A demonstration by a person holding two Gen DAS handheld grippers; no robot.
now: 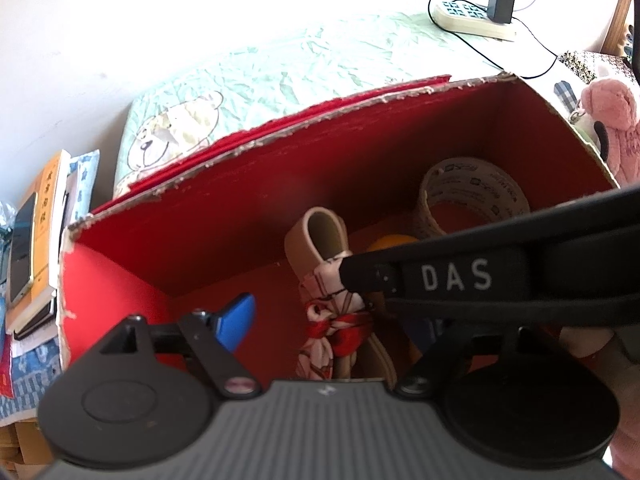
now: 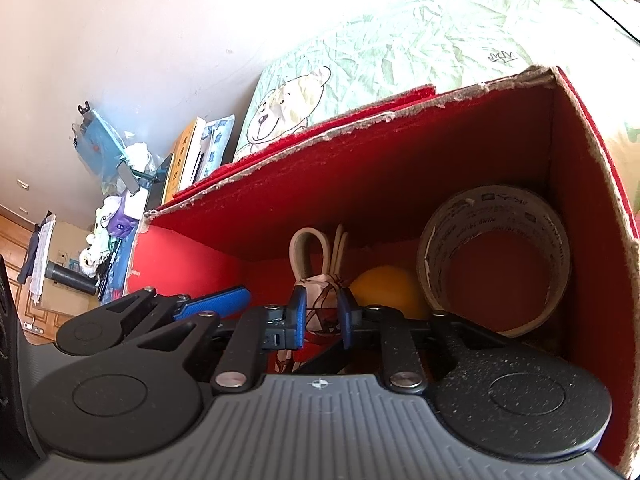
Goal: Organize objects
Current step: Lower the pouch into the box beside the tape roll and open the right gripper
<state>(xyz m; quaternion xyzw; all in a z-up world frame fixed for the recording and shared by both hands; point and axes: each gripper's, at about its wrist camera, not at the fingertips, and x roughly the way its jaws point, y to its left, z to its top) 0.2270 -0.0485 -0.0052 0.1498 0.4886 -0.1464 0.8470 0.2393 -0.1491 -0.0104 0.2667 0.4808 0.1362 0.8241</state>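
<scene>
Right gripper (image 2: pixel 322 314) reaches into the red box (image 2: pixel 360 168) on the bed and pinches the floral cloth wrapped around a beige sandal (image 2: pixel 306 252), its blue pads pressing the fabric from both sides. Left gripper (image 1: pixel 316 316) hangs spread beside it, gripping nothing. A tape roll (image 2: pixel 494 268) and an orange ball (image 2: pixel 386 286) already lie inside, so the tidying looks well along. A pink plush toy (image 1: pixel 612 128) just outside the box may be what is left.
</scene>
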